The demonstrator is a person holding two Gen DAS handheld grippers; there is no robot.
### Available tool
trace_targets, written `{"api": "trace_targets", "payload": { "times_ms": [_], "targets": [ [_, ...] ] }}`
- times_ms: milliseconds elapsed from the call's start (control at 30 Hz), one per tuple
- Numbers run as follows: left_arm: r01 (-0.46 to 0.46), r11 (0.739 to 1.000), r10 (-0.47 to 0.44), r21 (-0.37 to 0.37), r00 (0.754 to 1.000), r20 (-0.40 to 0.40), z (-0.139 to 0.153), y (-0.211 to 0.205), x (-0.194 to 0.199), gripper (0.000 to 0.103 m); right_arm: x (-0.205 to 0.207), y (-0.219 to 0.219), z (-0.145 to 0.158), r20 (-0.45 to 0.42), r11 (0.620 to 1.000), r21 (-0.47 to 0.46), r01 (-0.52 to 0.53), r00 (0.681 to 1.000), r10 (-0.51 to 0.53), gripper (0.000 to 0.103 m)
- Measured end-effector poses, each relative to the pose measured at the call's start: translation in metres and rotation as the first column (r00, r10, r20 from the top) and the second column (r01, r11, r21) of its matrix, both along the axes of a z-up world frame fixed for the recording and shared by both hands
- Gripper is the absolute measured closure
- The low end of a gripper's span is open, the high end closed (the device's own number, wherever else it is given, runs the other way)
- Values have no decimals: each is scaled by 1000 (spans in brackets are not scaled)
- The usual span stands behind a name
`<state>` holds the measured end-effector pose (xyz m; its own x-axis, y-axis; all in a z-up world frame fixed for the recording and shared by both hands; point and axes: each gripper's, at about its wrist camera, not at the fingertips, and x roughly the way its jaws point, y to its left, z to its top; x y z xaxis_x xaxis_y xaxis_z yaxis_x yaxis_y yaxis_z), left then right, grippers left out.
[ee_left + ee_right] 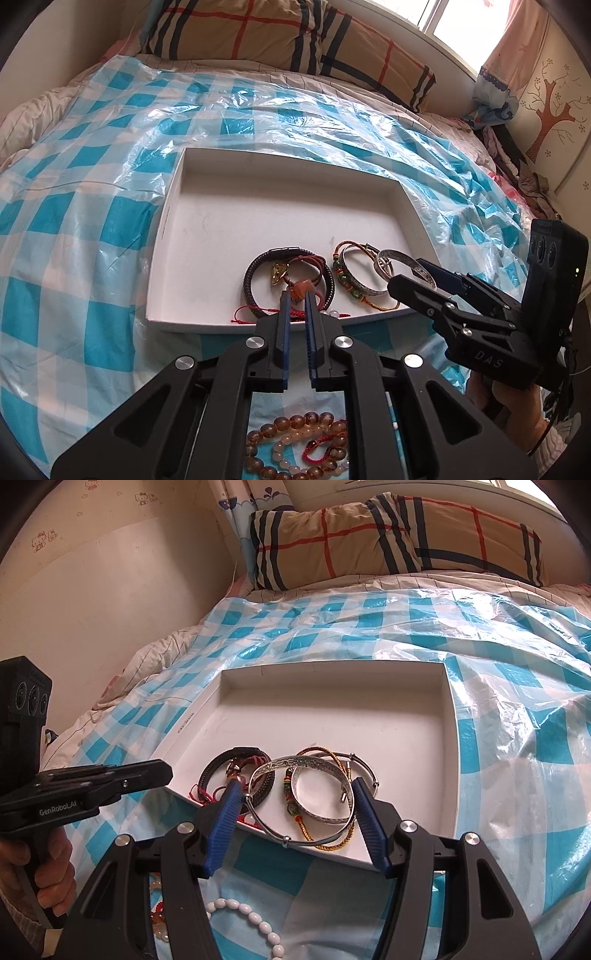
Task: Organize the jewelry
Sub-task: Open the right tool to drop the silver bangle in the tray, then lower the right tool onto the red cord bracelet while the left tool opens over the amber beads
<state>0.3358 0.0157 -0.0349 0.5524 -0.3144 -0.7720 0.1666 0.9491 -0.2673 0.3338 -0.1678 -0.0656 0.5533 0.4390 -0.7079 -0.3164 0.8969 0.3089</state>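
A white shallow box (207, 206) (448, 738) lies on the bed with several bracelets at its near edge: a black braided one (251, 280) (212, 771), silver bangles (406, 264) (317, 812) and a woven cord one (341, 275) (306, 830). My left gripper (297, 299) (155, 771) hangs over the box's near edge, jaws narrowly apart, with an orange charm on a red string (301, 290) between its tips. My right gripper (295, 794) (406, 273) is open wide around the silver bangles. Amber beads (295, 439) and white beads (255, 919) lie in front of the box.
A blue-and-white checked plastic sheet (92, 177) (517, 738) covers the bed. A plaid pillow (288, 33) (388, 535) lies at the head, a window (469, 26) behind it. A wall (92, 590) runs along the left side.
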Motion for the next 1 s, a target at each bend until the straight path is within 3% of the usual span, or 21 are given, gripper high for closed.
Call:
{"api": "trace_targets", "payload": {
  "times_ms": [333,600,1000],
  "targets": [
    [-17,1000,17,3,1000,-17,-6,10,-20,72,15,5,-13,-39,999,-39,5,999,-6,43],
    [-15,999,16,30,999,-47,-13,24,-36,66,5,-1,-8,-47,998,-69,13,999,-16,37],
    [34,998,-28,50,993,-116,-30,33,-62,66,-54,-3,10,-74,998,-27,-52,996,50,37]
  ]
}}
